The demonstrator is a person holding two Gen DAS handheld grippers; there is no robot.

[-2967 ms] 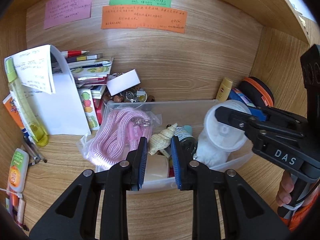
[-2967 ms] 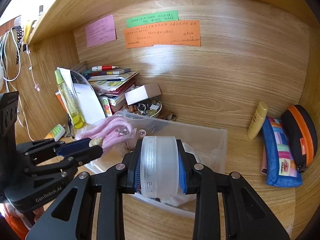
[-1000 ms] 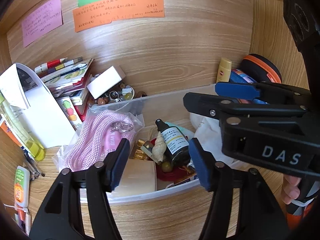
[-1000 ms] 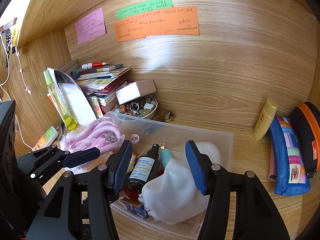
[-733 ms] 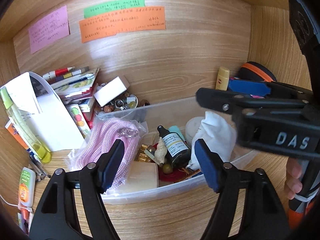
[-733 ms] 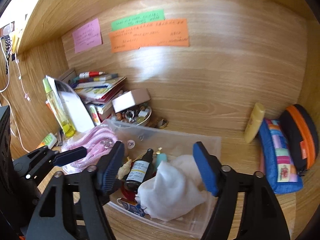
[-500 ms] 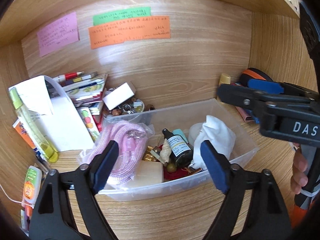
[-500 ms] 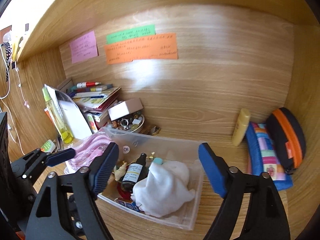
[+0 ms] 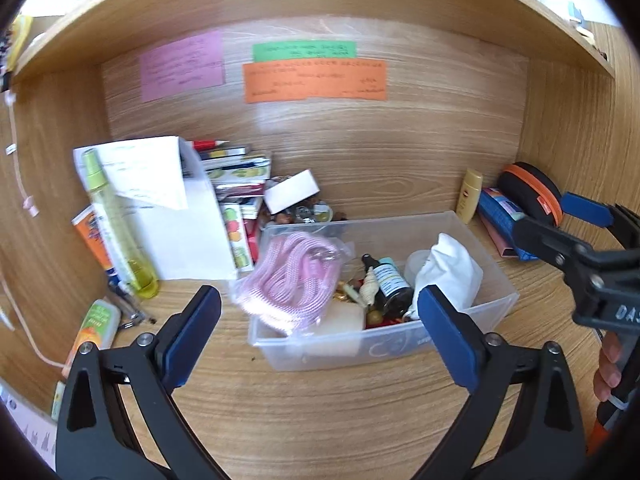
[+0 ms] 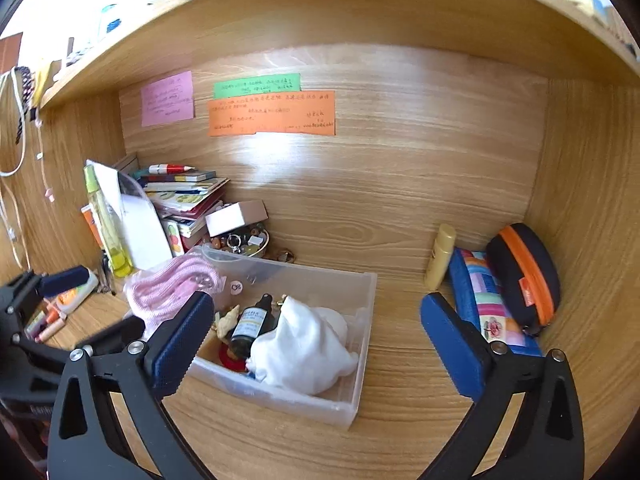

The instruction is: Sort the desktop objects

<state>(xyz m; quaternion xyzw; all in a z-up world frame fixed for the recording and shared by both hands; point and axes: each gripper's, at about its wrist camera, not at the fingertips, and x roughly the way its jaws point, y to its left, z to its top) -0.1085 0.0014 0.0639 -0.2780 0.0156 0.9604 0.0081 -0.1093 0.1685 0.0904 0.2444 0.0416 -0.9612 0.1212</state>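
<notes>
A clear plastic bin [image 9: 400,344] sits on the wooden desk; it also shows in the right wrist view [image 10: 340,404]. It holds a pink rope in a bag [image 9: 292,276], a shell [image 9: 369,282], a dark dropper bottle [image 9: 390,280], a white cloth [image 9: 448,268] and a white jar [image 9: 416,264]. My left gripper [image 9: 318,336] is open and empty, in front of the bin. My right gripper [image 10: 316,340] is open and empty, above the bin's near side. The bottle [image 10: 250,328] and cloth [image 10: 304,352] show between its fingers.
A stack of books [image 9: 236,168], white papers [image 9: 176,216], a yellow-green bottle [image 9: 116,224] and a dish of beads [image 9: 304,212] stand at the back left. A yellow tube [image 10: 440,256], a blue pouch [image 10: 480,304] and a black-orange case [image 10: 524,276] lie at the right.
Both grippers let go of the shell and the white jar into the bin, opened wide, and pulled back and up from it.
</notes>
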